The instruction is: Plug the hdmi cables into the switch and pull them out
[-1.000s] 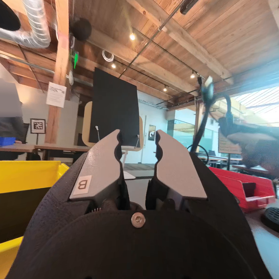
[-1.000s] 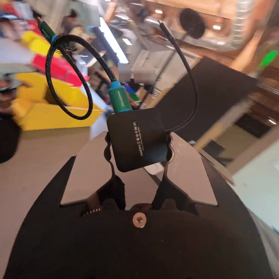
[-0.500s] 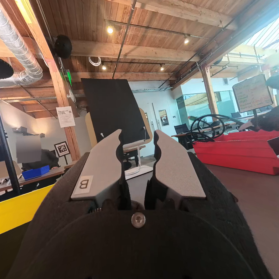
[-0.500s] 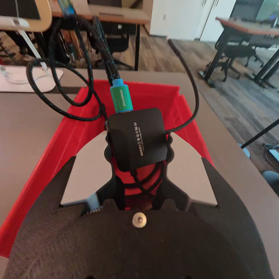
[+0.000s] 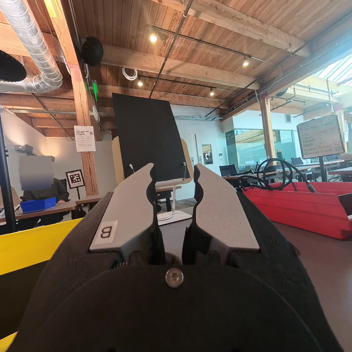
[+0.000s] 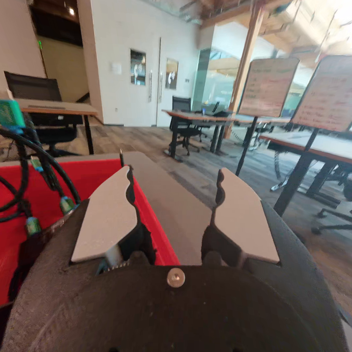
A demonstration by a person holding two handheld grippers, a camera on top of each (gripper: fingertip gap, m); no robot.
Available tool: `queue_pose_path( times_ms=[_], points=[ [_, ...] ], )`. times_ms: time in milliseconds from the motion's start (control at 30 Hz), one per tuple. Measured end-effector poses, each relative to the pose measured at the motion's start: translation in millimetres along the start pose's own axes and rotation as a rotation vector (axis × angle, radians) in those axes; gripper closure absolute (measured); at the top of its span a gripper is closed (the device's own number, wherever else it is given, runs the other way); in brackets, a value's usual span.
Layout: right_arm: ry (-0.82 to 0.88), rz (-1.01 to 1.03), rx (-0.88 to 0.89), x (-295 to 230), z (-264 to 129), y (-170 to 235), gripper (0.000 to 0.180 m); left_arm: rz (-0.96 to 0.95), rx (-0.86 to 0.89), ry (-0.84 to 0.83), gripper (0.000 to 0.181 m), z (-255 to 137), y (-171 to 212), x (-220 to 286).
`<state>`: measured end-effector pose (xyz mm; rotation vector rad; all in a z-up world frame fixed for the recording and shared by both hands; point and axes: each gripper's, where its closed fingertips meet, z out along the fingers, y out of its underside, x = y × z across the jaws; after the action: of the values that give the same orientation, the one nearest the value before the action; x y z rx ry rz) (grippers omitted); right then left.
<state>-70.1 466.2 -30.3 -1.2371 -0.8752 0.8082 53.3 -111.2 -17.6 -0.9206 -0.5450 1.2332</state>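
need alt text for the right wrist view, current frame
The right gripper is open and empty, its grey fingers spread over the right edge of a red bin on a grey table. Black braided cables with green plugs lie piled in the bin at left. Behind is a blurred office with desks, chairs and whiteboards.
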Motion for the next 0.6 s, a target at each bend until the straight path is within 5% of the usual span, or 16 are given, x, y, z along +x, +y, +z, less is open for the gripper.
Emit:
queue_pose_path(
  times_ms=[200, 300, 367, 600],
  points=[
    [-0.309, 0.137, -0.536, -30.8, 5.2, 97.3, 0.085, -0.002, 0.001, -0.009, 0.145, -0.3, 0.2, -1.6],
    [-0.296, 0.065, -0.649, -29.9, 2.6, 119.0, 0.152, -0.007, 0.003, -0.01, 0.145, -0.5, -0.1, -2.2],
    [-0.409, 0.107, -0.657, -45.3, -4.0, 117.5, 0.171, -0.012, 0.01, -0.017, 0.145, -1.0, -1.1, -3.6],
    [-0.558, 0.045, -0.669, -107.8, -13.0, 110.1, 0.167, 0.035, 0.111, -0.16, 0.145, -11.3, -19.9, -27.7]
  ],
)
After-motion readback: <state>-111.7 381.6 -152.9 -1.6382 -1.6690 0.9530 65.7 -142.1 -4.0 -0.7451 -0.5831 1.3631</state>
